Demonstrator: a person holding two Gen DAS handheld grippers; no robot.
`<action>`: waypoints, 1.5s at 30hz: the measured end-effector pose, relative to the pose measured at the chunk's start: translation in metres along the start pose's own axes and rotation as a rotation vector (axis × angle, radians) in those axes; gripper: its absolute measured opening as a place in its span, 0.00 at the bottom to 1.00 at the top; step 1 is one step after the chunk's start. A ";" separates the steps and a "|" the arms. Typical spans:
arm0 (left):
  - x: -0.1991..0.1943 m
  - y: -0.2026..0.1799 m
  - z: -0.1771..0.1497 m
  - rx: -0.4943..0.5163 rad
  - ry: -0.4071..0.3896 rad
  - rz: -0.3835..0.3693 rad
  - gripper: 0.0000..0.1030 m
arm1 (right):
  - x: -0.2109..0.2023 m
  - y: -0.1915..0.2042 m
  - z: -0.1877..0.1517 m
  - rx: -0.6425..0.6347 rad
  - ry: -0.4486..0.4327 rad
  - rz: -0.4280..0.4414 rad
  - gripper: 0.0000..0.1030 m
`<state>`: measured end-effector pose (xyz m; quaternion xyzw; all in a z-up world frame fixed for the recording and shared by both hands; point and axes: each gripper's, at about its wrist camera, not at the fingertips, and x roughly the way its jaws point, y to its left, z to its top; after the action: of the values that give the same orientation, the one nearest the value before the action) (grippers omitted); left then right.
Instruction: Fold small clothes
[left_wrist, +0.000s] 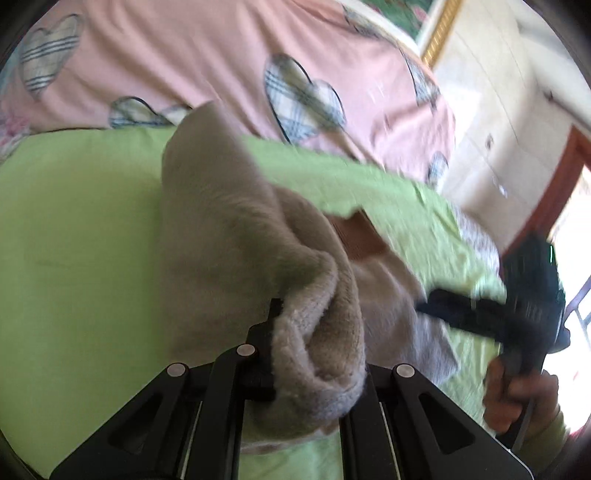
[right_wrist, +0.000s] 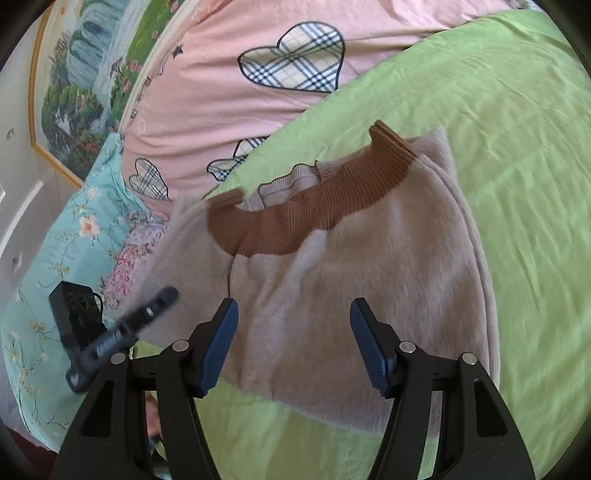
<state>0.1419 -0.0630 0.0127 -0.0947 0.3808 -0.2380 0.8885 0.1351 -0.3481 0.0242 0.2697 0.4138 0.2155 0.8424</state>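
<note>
A beige fleece top (right_wrist: 351, 295) with a brown ribbed collar (right_wrist: 314, 229) lies on the green sheet (right_wrist: 498, 110). My left gripper (left_wrist: 314, 332) is shut on a bunched edge of the top (left_wrist: 221, 229) and holds that part up off the sheet. The cloth drapes over its fingers and hides one of them. In the right wrist view the left gripper (right_wrist: 162, 299) shows blurred at the garment's left side. My right gripper (right_wrist: 293, 306) stands open just above the top's near part, with nothing pinched between its blue pads. It also shows in the left wrist view (left_wrist: 436, 304), held by a hand (left_wrist: 517, 402).
A pink quilt with plaid hearts (right_wrist: 221, 92) lies beyond the green sheet. A teal floral pillow (right_wrist: 74, 240) sits at the left, under a framed landscape picture (right_wrist: 85, 74). White cupboards and a red-framed doorway (left_wrist: 554, 192) stand past the bed's right edge.
</note>
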 end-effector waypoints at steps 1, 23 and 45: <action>0.008 -0.005 -0.004 -0.001 0.020 -0.009 0.06 | 0.006 0.000 0.006 0.001 0.014 0.023 0.64; 0.009 -0.041 -0.001 0.012 0.045 -0.050 0.06 | 0.125 0.042 0.083 -0.073 0.197 0.161 0.16; 0.105 -0.146 -0.030 0.084 0.199 -0.146 0.14 | 0.048 -0.051 0.098 -0.191 0.128 -0.140 0.16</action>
<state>0.1316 -0.2412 -0.0231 -0.0608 0.4488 -0.3261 0.8298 0.2489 -0.3864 0.0142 0.1442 0.4619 0.2113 0.8492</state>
